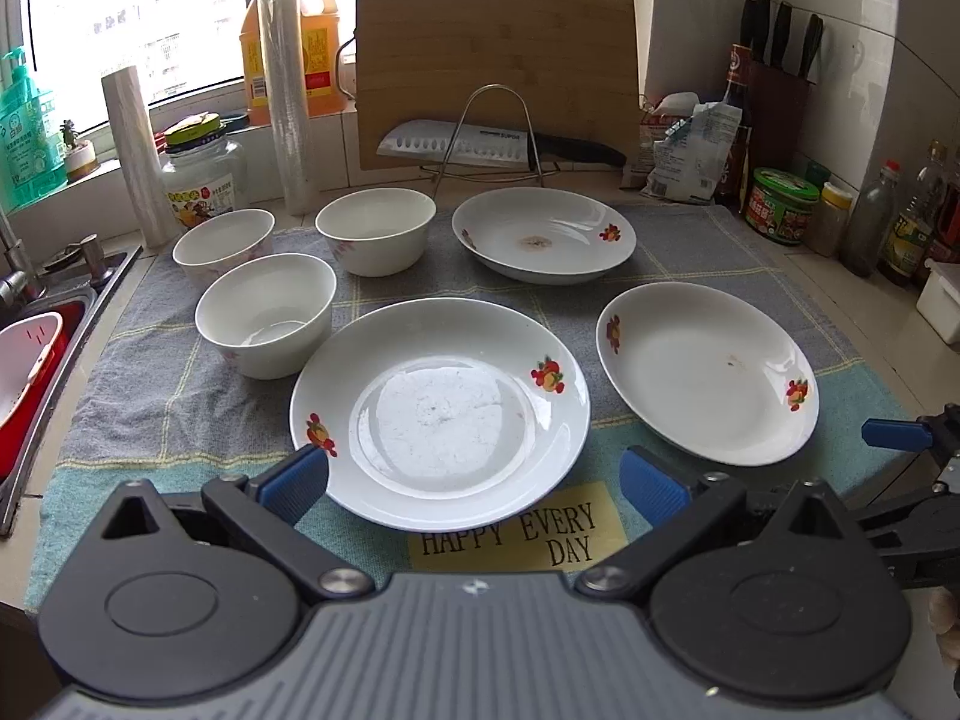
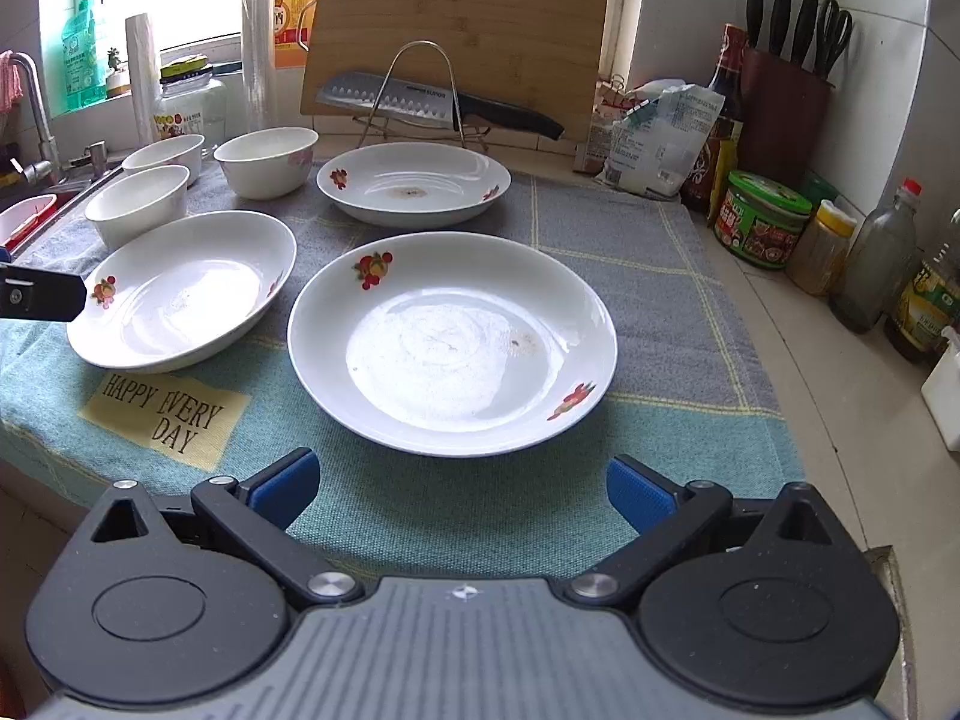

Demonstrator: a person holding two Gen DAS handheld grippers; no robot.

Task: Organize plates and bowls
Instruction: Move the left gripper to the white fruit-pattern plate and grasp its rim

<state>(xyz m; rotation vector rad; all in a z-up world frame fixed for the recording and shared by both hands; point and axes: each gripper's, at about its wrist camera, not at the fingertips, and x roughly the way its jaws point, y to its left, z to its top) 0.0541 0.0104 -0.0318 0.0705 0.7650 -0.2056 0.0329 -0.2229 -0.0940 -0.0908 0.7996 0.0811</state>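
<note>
Nothing has been gathered yet, judging by how the crockery lies: three plates and three bowls all sit singly on the checked cloth (image 1: 150, 396), none stacked on another.

Taking the yellow "HAPPY EVERY DAY" patch (image 1: 516, 531) as the landmark, the near plate (image 1: 441, 411) lies just behind it, its front rim overlapping the patch's top edge. The right-hand plate (image 1: 708, 372) sits behind and to the right of the patch, close to the near plate but apart from it. The far plate (image 1: 543, 234) (it carries a brownish spot in its middle) rests well behind the patch, just in front of the wire rack (image 1: 489, 132). The three bowls cluster behind and to the left of the patch: the nearest bowl (image 1: 267, 315) almost touches the near plate's rim, with the left bowl (image 1: 225, 246) and the middle bowl (image 1: 375, 228) further back.

The left gripper (image 1: 474, 480) hovers over the patch with its blue fingers spread wide on either side of the near plate's front rim, holding nothing. The right gripper (image 2: 462, 480) is likewise spread and empty, facing the right-hand plate (image 2: 453, 342).

All the sorting remains: likely the plates into one pile and the bowls nested into another.
</note>
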